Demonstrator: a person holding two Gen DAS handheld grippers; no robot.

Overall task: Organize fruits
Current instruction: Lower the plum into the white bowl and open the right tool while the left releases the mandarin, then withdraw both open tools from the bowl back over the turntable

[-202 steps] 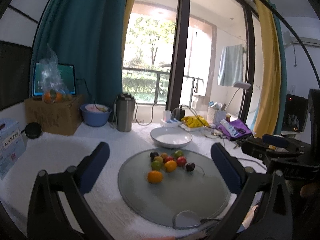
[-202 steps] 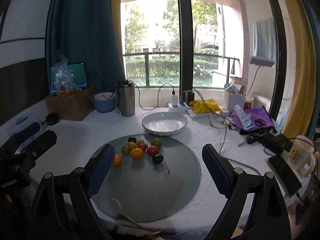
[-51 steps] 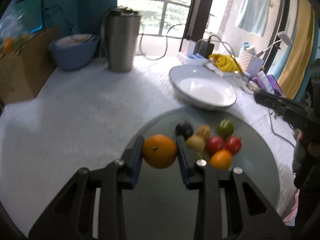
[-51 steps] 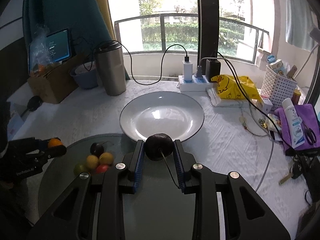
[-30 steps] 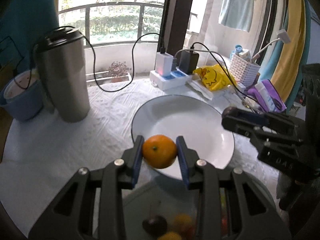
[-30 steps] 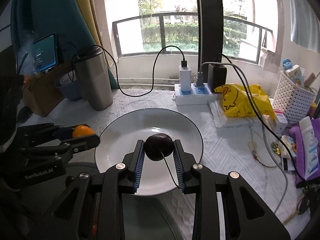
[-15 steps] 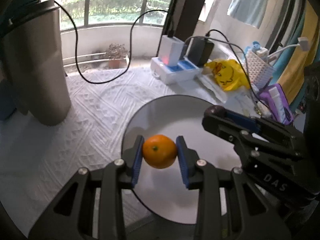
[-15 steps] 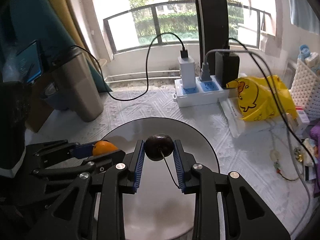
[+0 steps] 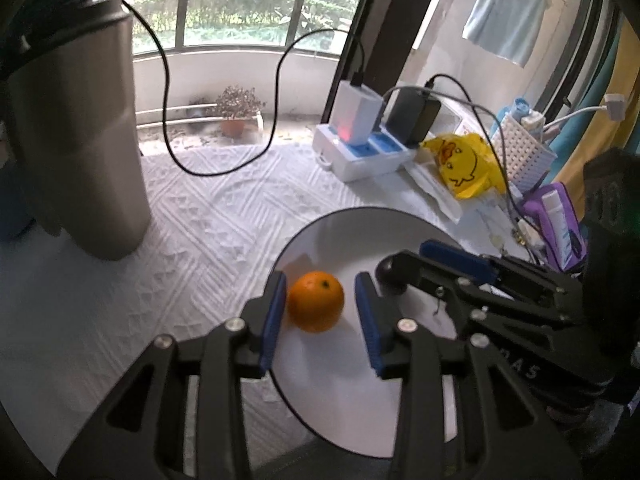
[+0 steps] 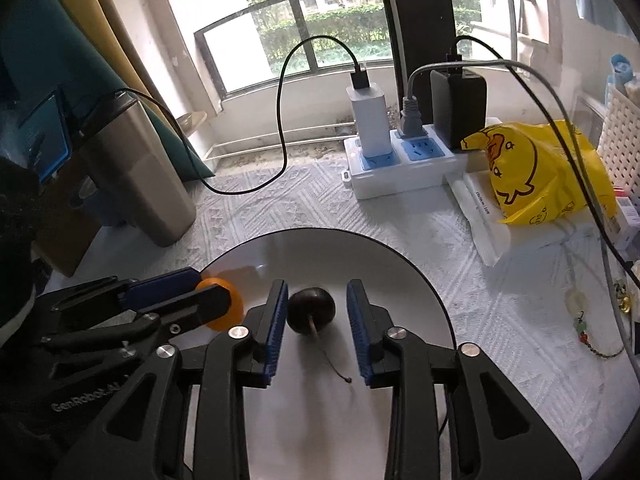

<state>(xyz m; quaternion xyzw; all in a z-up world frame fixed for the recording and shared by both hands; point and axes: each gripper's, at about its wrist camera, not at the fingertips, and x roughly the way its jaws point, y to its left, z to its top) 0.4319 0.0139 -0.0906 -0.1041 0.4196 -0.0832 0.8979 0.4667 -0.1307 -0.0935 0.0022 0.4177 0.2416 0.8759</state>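
Both tongs are opening now: a moment ago they were clamped on the fruit, now the orange (image 9: 316, 301) sits loose between the left tongs (image 9: 321, 320) and the dark cherry (image 10: 311, 310) between the right tongs (image 10: 316, 330), both on the white plate (image 10: 400, 276), so drop-off looks done

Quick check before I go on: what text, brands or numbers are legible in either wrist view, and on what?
"GenRobot.AI", partly cut off: on the left gripper body, right wrist view.
"DAS": on the right gripper body, left wrist view.
White packet under the yellow duck bag: edge print too small to read.
Blue screen: blurred, unreadable.
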